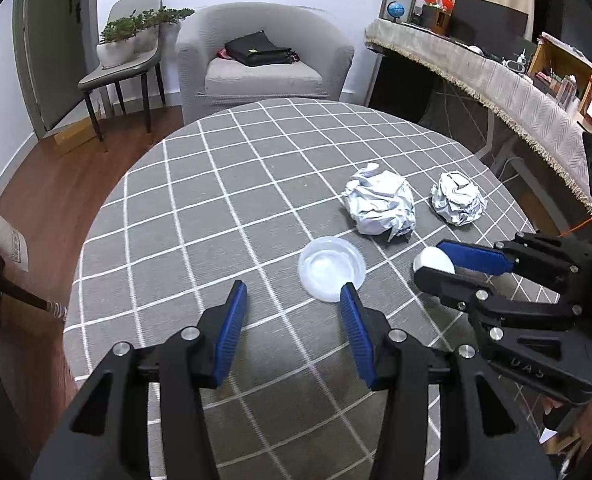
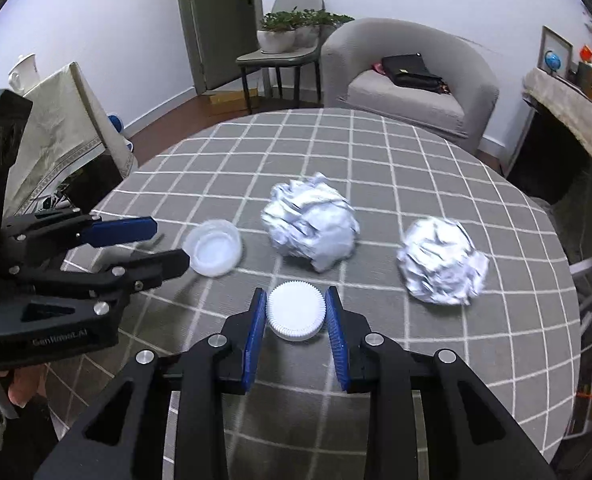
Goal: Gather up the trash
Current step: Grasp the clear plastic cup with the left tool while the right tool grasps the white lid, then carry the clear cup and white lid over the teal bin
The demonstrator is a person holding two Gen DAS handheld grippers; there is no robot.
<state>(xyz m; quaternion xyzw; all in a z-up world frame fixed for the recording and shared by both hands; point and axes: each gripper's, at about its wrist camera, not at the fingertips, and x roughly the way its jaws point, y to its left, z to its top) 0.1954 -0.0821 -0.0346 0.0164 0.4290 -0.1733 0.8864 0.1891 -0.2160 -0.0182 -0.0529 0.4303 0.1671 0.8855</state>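
Right gripper fingers clasp a ridged white cap; left gripper fingers wide, clear dish and two paper wads uncollected on the counter.

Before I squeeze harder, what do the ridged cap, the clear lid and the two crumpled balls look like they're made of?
Ridged cap: opaque white, matte, fine molded ribs round its edge, so likely hard plastic. Clear lid: translucent, glossy, thin-walled plastic by the look. Both balls: white sheet with sharp creases, probably paper; a faint sheen, maybe only blur.
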